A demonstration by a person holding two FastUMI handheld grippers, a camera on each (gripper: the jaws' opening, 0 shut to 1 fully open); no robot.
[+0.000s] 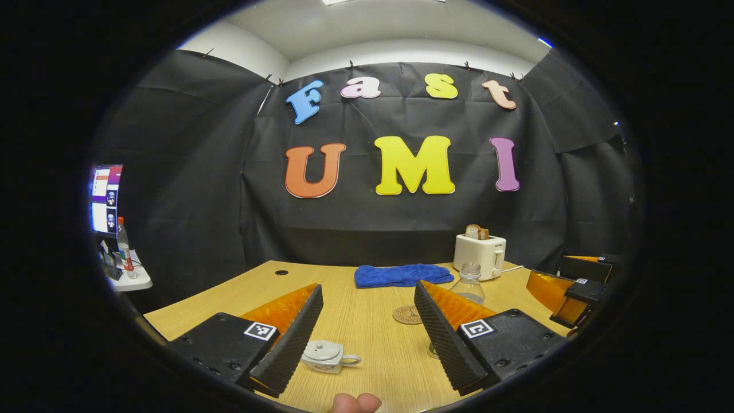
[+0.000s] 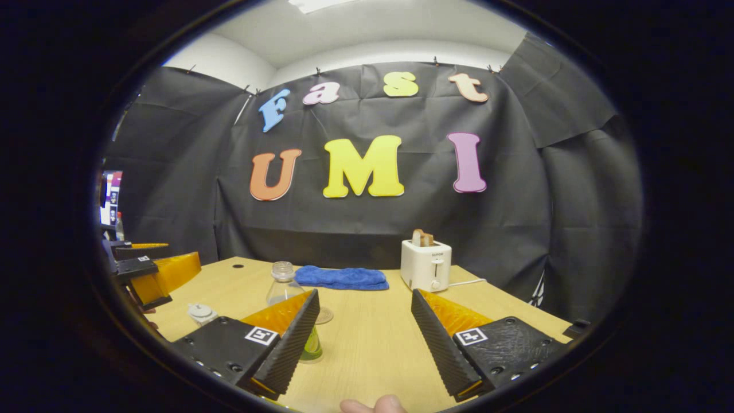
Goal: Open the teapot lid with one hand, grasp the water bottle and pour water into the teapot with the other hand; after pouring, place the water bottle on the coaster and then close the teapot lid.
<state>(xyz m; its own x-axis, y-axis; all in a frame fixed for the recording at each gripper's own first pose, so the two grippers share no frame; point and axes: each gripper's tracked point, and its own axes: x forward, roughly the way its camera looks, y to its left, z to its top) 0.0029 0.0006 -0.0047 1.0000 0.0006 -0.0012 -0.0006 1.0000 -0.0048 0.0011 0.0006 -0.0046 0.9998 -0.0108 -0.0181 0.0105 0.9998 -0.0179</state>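
Note:
A small white teapot [image 1: 325, 355] with its lid on sits on the wooden table [image 1: 367, 327], low between my left gripper's [image 1: 368, 298] open fingers and near the left one. A clear water bottle [image 1: 469, 283] stands behind the right finger, which hides its lower part. A round brown coaster [image 1: 407, 314] lies just left of it. In the right gripper view, the bottle [image 2: 283, 284] stands behind the left finger of my open right gripper [image 2: 364, 304], with the coaster [image 2: 324, 315] beside it and the teapot [image 2: 201, 312] farther left. Both grippers hold nothing.
A folded blue towel [image 1: 402, 275] and a white toaster [image 1: 480, 254] holding toast stand at the table's back. My right gripper [image 1: 570, 293] hovers at the right edge in the left gripper view. A side shelf [image 1: 129, 280] with a monitor and bottle stands far left.

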